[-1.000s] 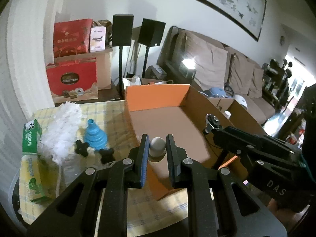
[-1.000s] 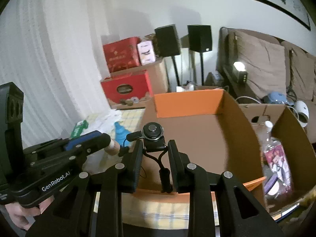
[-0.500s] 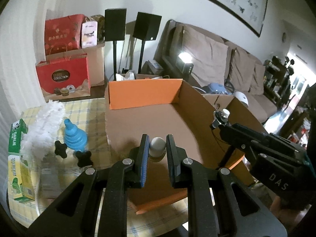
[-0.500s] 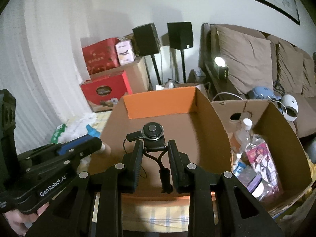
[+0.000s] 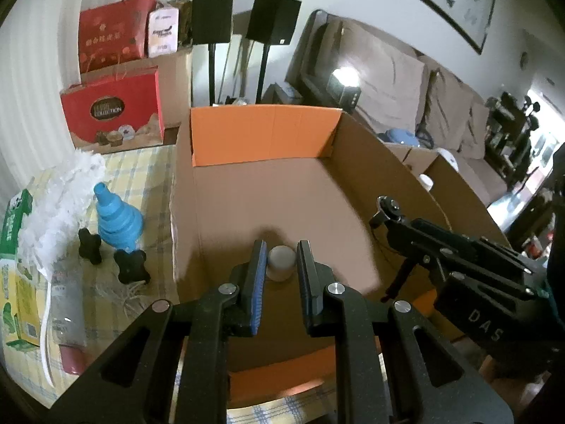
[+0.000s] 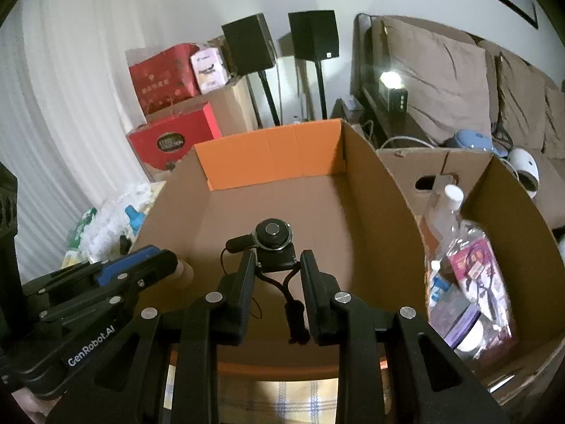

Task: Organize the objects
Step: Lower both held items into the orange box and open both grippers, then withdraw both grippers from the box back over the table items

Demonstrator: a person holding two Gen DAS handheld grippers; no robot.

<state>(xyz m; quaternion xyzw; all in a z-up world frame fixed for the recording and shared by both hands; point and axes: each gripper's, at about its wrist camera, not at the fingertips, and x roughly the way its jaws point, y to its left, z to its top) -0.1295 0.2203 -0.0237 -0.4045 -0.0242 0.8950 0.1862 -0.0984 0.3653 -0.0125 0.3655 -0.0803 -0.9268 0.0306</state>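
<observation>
An open cardboard box with orange flaps lies on the checked tablecloth, its floor bare. My left gripper hangs over the box's near part, shut on a small beige cylinder with a grey rounded top. My right gripper is beside it over the same box, shut on a black mini tripod mount with a round head, a side knob and a dangling cord. In each wrist view the other gripper shows too: the right gripper and the left gripper.
Left of the box lie a blue collapsible funnel, two black knobs, a white duster, a clear bottle and a green carton. A second cardboard box on the right holds a bottle and packets. Speakers, red gift boxes and a sofa stand behind.
Both grippers have moved forward and down over the open box, each still holding its object. The box now looks nearer and fills more of both views.
</observation>
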